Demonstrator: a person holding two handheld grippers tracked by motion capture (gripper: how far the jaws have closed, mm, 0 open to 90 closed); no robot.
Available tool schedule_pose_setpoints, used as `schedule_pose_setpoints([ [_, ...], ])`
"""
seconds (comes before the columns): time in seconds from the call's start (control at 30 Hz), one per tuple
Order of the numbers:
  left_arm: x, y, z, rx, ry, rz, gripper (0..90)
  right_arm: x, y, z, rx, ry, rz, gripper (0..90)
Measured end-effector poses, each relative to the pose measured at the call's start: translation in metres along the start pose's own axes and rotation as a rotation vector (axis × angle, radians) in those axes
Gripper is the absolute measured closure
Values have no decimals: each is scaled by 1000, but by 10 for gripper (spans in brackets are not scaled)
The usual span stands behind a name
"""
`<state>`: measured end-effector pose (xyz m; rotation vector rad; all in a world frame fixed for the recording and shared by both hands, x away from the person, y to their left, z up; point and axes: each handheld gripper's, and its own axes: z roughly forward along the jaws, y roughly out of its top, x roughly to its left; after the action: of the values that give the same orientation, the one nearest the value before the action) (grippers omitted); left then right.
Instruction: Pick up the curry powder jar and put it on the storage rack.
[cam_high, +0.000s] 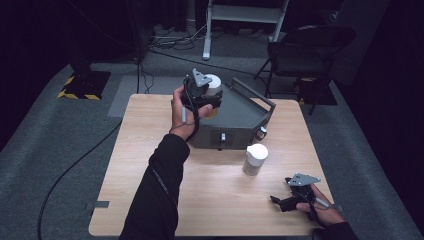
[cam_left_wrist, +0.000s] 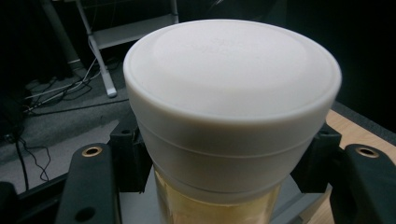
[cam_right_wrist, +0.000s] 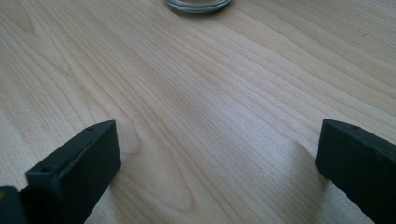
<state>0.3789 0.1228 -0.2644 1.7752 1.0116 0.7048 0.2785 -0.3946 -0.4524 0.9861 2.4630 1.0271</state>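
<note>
A clear jar (cam_left_wrist: 219, 205) with yellowish contents and a wide white lid (cam_left_wrist: 232, 100) stands upright at the frame's centre, above a grey box (cam_high: 240, 117).

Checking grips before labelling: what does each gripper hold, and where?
Left gripper clamps the white-lidded jar just below its lid; right gripper holds nothing.

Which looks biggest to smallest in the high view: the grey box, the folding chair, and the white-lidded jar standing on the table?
1. Folding chair, though it stands farther off, so it is unsure against the box.
2. Grey box.
3. White-lidded jar, clearly smallest.
</note>
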Motion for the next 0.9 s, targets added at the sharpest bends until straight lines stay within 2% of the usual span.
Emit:
schedule_pose_setpoints([
  [0.3, 1, -1, 18, 33, 20, -9, 348, 0, 0, 0, 0, 0, 0, 0],
  [0.43, 3, -4, 23, 36, 17, -20, 348, 0, 0, 0, 0, 1, -1, 0],
  [0.7, 3, -9, 35, 55, 19, -11, 347, -1, 0, 0, 0, 2, -2, 0],
  [0.9, 4, -14, 41, 62, 20, -19, 347, -1, 0, 0, -1, 3, -4, 0],
])
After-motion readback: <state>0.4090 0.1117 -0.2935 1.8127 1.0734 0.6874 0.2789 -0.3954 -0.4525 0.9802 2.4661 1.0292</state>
